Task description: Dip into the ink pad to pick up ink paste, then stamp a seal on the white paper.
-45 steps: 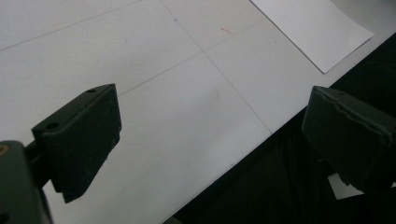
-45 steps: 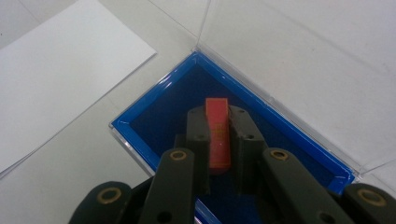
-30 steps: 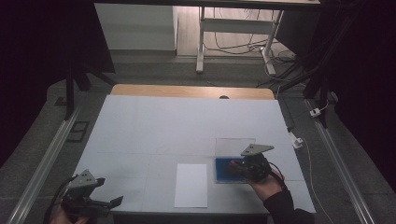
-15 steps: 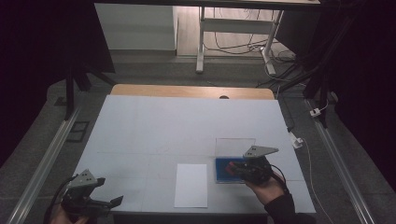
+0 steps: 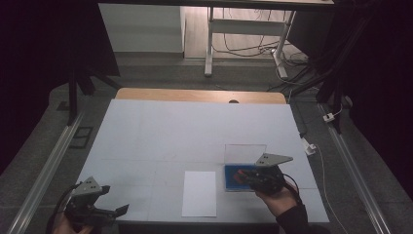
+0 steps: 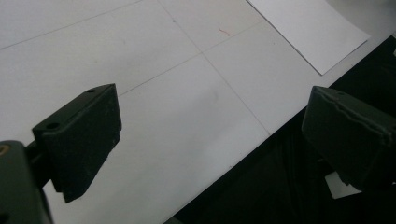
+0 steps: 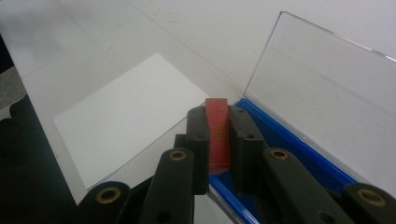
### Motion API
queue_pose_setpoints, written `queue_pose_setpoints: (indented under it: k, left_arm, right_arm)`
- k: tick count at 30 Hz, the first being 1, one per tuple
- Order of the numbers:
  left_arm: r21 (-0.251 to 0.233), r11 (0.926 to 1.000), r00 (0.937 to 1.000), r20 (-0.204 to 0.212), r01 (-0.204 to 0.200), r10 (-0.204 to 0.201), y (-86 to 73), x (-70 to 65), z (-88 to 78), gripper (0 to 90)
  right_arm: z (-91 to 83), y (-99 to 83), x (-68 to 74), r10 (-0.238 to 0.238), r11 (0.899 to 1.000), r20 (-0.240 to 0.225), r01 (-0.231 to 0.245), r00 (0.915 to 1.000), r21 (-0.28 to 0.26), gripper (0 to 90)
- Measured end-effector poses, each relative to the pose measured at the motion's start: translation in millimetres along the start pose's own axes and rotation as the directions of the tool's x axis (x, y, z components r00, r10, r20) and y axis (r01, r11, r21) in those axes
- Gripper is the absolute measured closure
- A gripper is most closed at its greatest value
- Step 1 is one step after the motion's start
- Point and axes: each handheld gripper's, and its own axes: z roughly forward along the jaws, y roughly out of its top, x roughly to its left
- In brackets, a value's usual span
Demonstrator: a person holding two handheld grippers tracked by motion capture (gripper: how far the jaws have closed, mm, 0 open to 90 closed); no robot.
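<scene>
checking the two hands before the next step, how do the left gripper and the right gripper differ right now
The left gripper has its fingers spread wide with nothing between them; the right gripper is shut on a small red block.
The left gripper sits at the table's near left corner, partly past the edge; the right gripper is at the blue case with its clear lid raised, beside the white sheet.
Both have black fingers and are hand-held.

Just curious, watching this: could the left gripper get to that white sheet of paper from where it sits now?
Probably yes. The left gripper is open and holds nothing, and the bare table lies between it and the sheet of paper. The right gripper is off beside the blue case, clamping a red piece.
</scene>
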Motion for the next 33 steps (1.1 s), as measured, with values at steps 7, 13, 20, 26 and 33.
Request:
queue_pose_setpoints:
  k: [7,13,20,26,33]
  left_arm:
    - [-0.004,1.0000,1.0000,0.003,0.002,-0.002,-0.3,0.9,-0.4,5.2]
    - [-0.003,1.0000,1.0000,0.003,0.003,-0.003,-0.3,0.9,-0.3,5.2]
    - [-0.003,1.0000,1.0000,0.003,0.004,-0.004,-0.3,1.0,-0.3,5.2]
    - [-0.003,1.0000,1.0000,0.004,0.004,-0.004,-0.3,1.0,-0.3,5.2]
    - [-0.001,1.0000,1.0000,0.004,0.005,-0.005,-0.1,1.2,-0.1,5.2]
  right_arm:
    - [2.9,4.3,3.5,-0.015,1.000,-0.018,0.015,0.9997,-0.007,80.6]
    - [7.0,8.0,10.5,-0.076,0.997,-0.030,0.076,0.9967,0.000,80.6]
    - [12.6,9.8,12.6,-0.062,0.998,-0.044,0.062,0.9971,-0.003,80.6]
    - [18.6,12.3,16.9,-0.067,0.998,-0.059,0.067,0.9960,0.003,80.5]
    - [24.9,14.7,21.2,-0.078,0.997,-0.079,0.079,0.9939,0.009,80.6]
